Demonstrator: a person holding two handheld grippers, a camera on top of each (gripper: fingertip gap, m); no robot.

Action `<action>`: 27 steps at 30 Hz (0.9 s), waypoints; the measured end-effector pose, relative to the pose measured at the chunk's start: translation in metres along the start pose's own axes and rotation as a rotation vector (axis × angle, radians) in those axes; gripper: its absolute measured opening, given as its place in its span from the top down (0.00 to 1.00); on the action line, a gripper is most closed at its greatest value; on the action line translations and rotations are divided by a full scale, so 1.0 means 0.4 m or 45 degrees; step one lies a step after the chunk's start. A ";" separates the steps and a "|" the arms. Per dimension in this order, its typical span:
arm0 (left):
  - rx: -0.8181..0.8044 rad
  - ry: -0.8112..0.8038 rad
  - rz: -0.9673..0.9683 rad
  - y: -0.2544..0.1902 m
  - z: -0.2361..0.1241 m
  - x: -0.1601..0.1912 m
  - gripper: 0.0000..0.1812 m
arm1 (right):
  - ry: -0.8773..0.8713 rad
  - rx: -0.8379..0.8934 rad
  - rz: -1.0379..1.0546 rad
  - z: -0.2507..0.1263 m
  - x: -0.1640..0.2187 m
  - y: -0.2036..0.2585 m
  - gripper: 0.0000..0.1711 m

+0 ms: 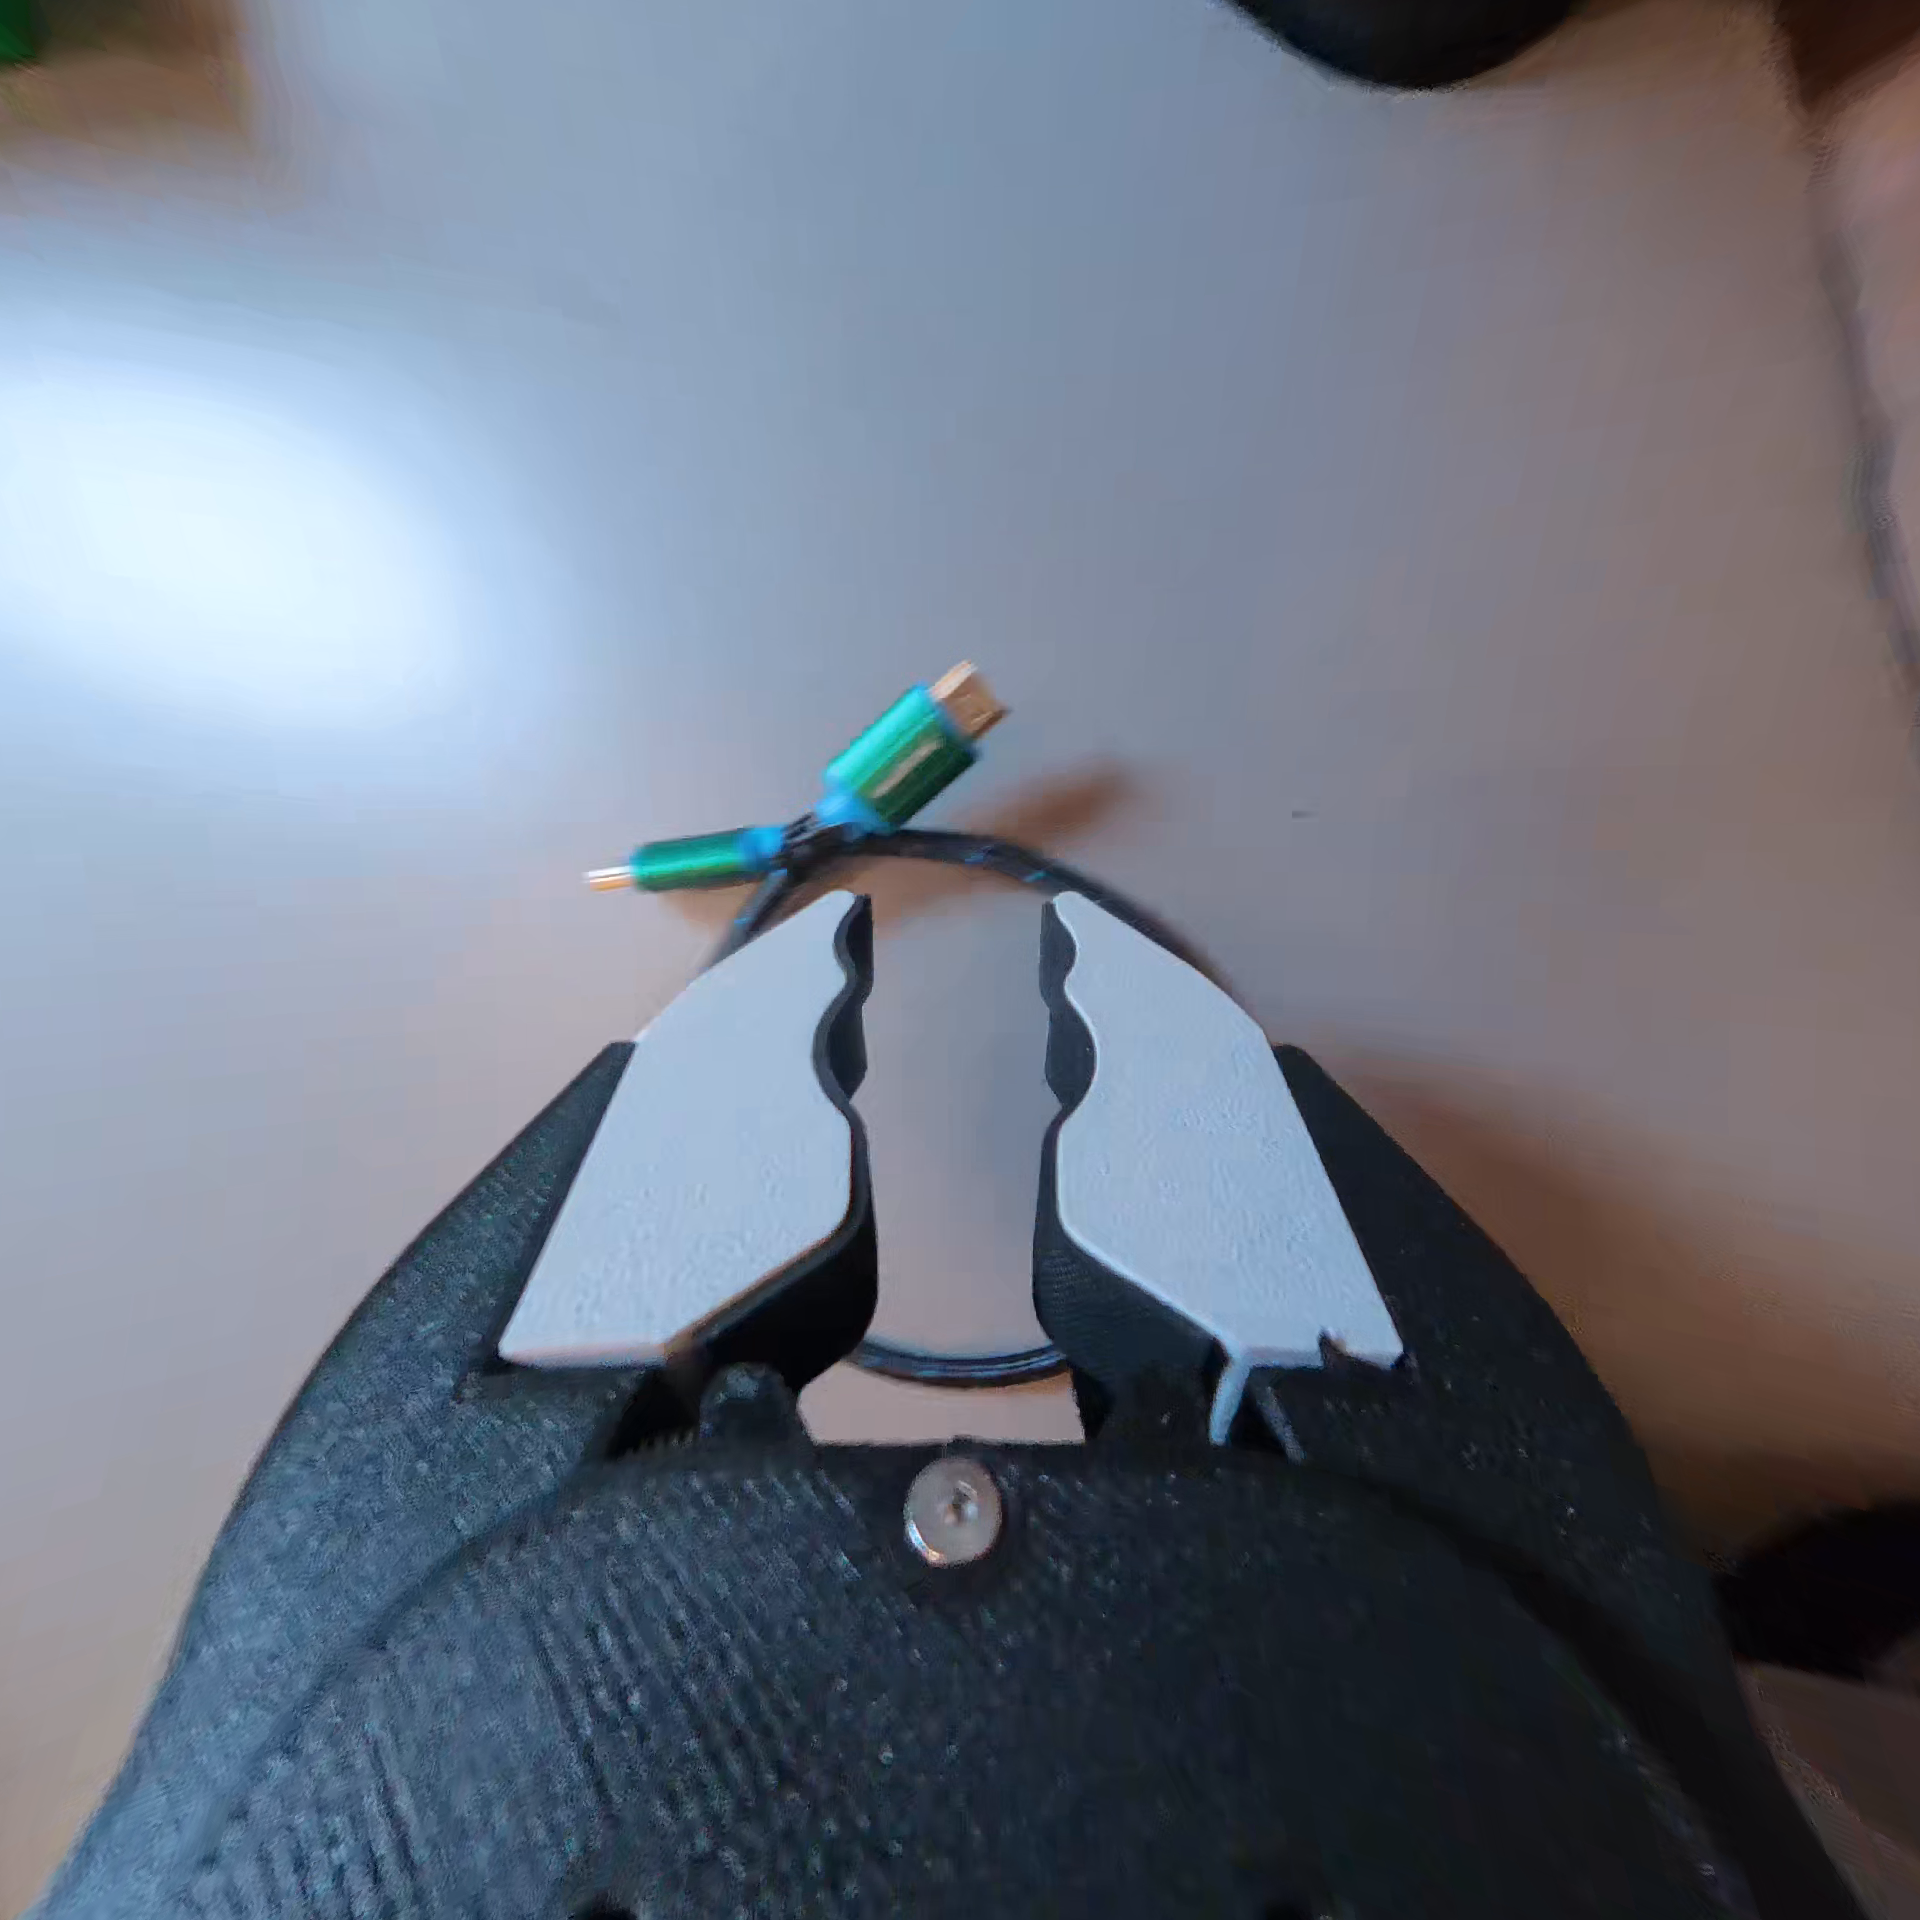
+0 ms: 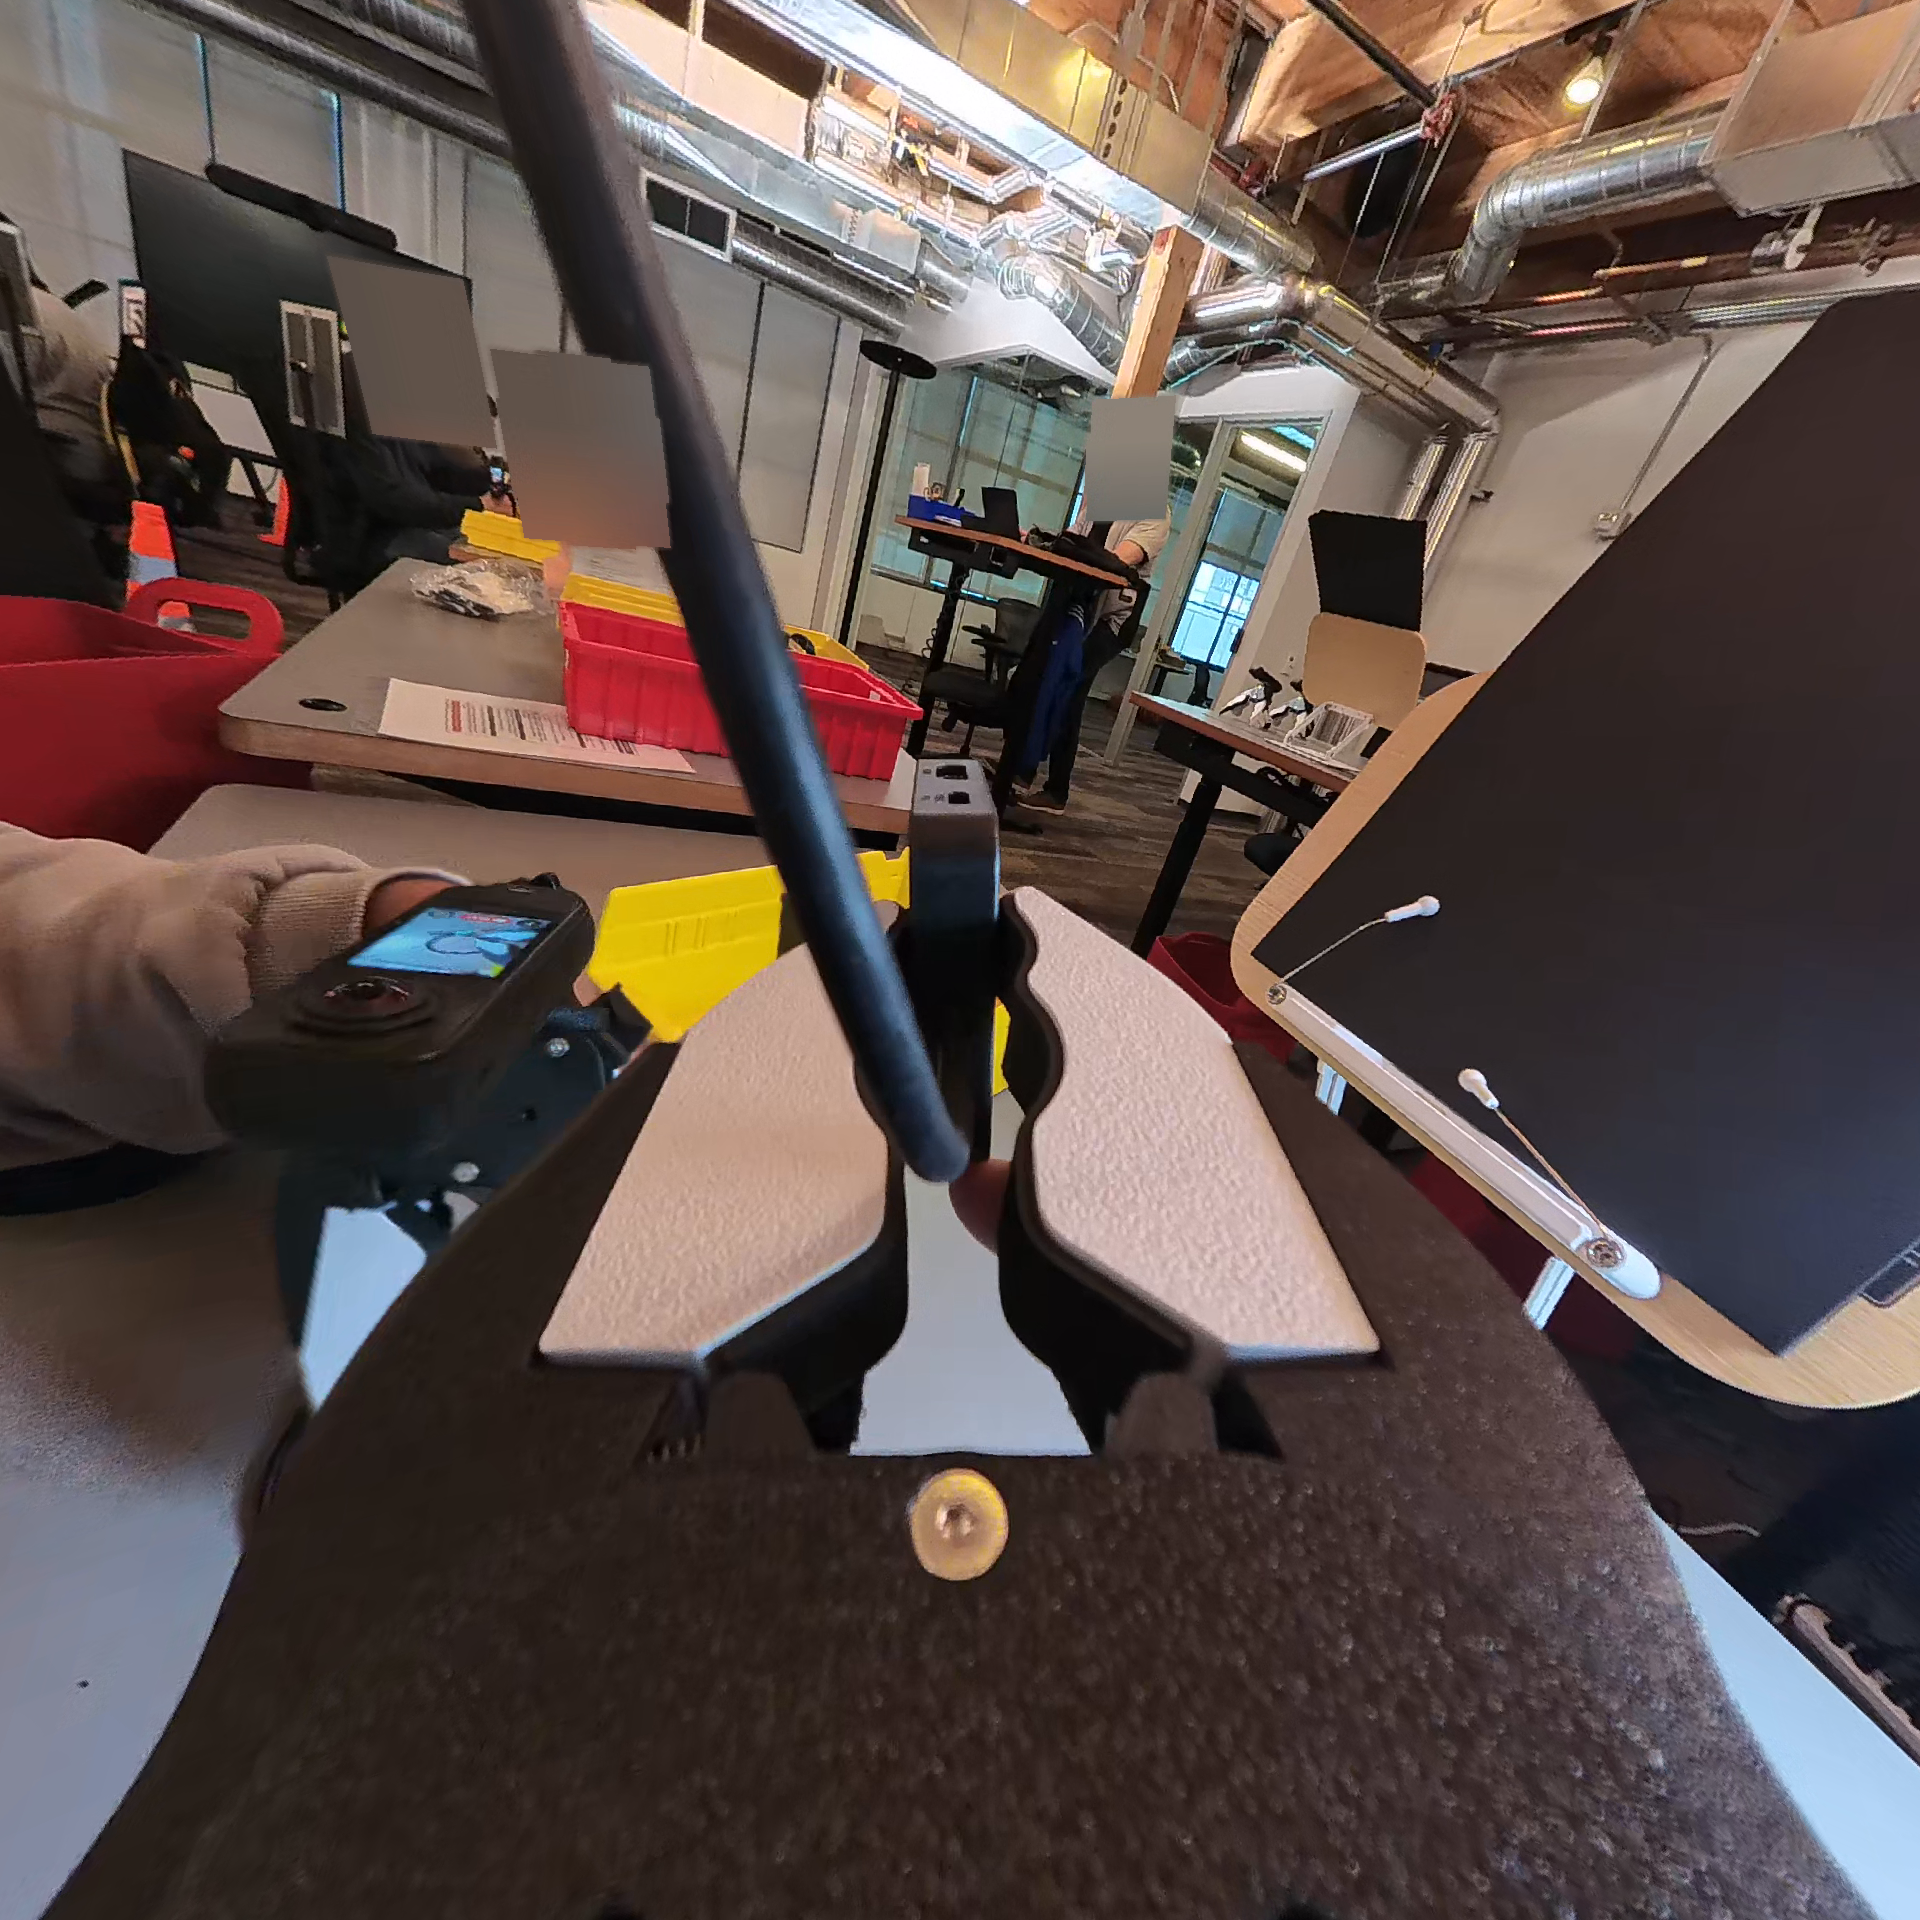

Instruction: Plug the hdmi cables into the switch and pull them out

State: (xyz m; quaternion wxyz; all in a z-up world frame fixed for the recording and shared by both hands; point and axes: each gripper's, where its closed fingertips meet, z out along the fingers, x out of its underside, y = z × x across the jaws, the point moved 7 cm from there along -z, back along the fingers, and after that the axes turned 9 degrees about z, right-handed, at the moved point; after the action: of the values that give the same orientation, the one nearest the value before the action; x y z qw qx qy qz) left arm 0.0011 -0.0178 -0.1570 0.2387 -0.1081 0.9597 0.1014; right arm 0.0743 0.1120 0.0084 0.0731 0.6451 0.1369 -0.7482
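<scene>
Left gripper hovers part-open and empty just short of the green HDMI plugs while the right gripper clamps the black switch upright; a skewed approach could nudge the plugs aside.

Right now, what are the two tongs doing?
Left tongs: open, empty, above the green-ended cable.
Right tongs: closed on the black switch.
</scene>
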 end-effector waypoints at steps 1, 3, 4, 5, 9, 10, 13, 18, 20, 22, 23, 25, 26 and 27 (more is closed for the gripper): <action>-0.063 0.027 0.012 0.015 0.004 0.012 0.82 | -0.001 0.000 0.002 -0.001 0.000 -0.001 0.92; -0.148 0.104 0.029 0.036 0.016 0.036 0.80 | 0.001 0.002 0.004 -0.001 0.002 -0.003 0.92; -0.186 0.124 0.043 0.046 0.024 0.042 0.78 | 0.004 0.002 0.005 -0.001 0.003 -0.004 0.92; -0.212 0.114 0.060 0.052 0.032 0.041 0.76 | 0.006 0.002 0.007 -0.001 0.004 -0.005 0.92; -0.309 0.061 0.127 0.075 0.069 0.033 0.76 | 0.013 0.002 0.012 0.001 0.009 -0.008 0.92; -0.292 0.051 0.137 0.072 0.077 0.034 0.78 | 0.014 0.001 0.011 0.001 0.009 -0.007 0.92; -0.292 0.005 0.122 0.076 0.083 0.038 0.82 | 0.014 0.000 0.007 0.002 0.008 -0.005 0.92; -0.294 0.076 0.090 0.083 0.058 0.069 0.98 | 0.018 0.003 0.015 0.005 0.013 -0.008 0.91; -0.317 0.075 0.095 0.086 0.043 0.080 0.99 | 0.023 0.002 0.015 0.007 0.015 -0.008 0.91; -0.293 0.115 0.050 0.084 0.025 0.096 0.96 | 0.026 0.003 0.012 0.008 0.015 -0.007 0.91; -0.279 0.121 0.023 0.082 0.018 0.101 0.93 | 0.026 0.003 0.011 0.008 0.015 -0.007 0.91; -0.284 0.104 -0.013 0.083 0.010 0.104 0.89 | 0.023 0.004 0.016 0.007 0.015 -0.009 0.91; -0.280 0.087 -0.025 0.084 0.010 0.102 0.87 | 0.021 0.004 0.019 0.007 0.016 -0.010 0.91; -0.270 0.075 -0.032 0.083 0.014 0.098 0.84 | 0.022 0.005 0.021 0.007 0.017 -0.010 0.91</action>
State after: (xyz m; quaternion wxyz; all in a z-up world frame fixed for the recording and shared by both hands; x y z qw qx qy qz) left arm -0.0388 0.0090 -0.1760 0.1988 -0.1478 0.9488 0.1961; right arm 0.0695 0.1156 0.0027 0.0768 0.6528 0.1307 -0.7422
